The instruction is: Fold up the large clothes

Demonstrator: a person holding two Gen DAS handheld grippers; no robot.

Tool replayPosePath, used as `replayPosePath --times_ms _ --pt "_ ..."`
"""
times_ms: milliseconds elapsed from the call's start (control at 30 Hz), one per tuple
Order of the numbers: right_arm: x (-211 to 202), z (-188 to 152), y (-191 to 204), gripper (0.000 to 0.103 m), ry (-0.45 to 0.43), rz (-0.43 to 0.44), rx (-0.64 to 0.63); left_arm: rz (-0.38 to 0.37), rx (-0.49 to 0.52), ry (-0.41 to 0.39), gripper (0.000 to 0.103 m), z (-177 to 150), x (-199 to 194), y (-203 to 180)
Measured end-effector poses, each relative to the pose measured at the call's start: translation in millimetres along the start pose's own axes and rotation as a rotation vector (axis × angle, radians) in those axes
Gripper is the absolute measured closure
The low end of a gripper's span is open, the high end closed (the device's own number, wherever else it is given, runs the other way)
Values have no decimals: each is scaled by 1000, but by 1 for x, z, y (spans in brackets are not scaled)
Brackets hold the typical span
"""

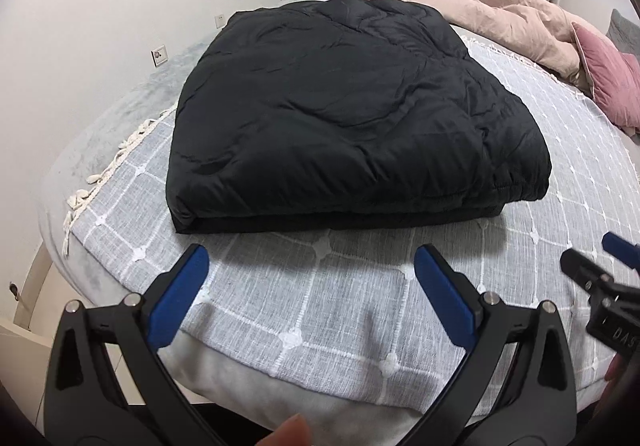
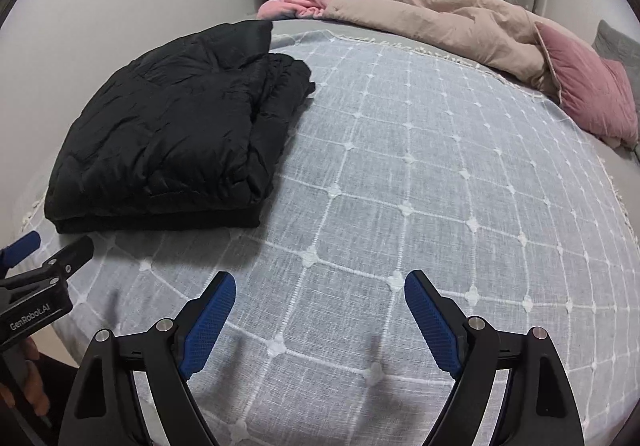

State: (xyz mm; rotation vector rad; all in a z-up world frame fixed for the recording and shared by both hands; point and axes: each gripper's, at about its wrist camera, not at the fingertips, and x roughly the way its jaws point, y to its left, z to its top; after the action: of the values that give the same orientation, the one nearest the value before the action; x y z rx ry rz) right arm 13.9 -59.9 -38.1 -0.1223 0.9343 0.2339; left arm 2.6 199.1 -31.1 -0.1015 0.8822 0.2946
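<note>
Jacket [image 1: 352, 117] lies folded beyond both grippers' empty jaws.

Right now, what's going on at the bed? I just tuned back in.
A person holds a gripper in each hand over a bed with a grey checked cover. The black padded jacket lies folded into a thick bundle on it. Neither gripper touches it. The left gripper hangs just short of the bundle's near edge, jaws wide apart and empty. The right gripper is over bare cover beside it, also open. A beige quilt and pink pillow lie beyond.
</note>
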Motion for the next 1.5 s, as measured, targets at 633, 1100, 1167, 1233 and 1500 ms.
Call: replayPosePath --times_ms 633,1100,1167,1233,1500 --pt "16 0 14 15 45 10 -67 3 30 20 1 -4 12 -9" --pt "18 -1 15 15 51 3 -76 -2 24 22 1 -5 12 -5" --pt "18 -1 16 15 52 3 -75 -2 24 22 1 -5 12 -5" --pt "19 -1 16 15 51 3 -75 -3 25 22 1 -5 12 -5" --pt "19 -1 16 15 50 2 -77 -3 26 22 1 -4 12 -5"
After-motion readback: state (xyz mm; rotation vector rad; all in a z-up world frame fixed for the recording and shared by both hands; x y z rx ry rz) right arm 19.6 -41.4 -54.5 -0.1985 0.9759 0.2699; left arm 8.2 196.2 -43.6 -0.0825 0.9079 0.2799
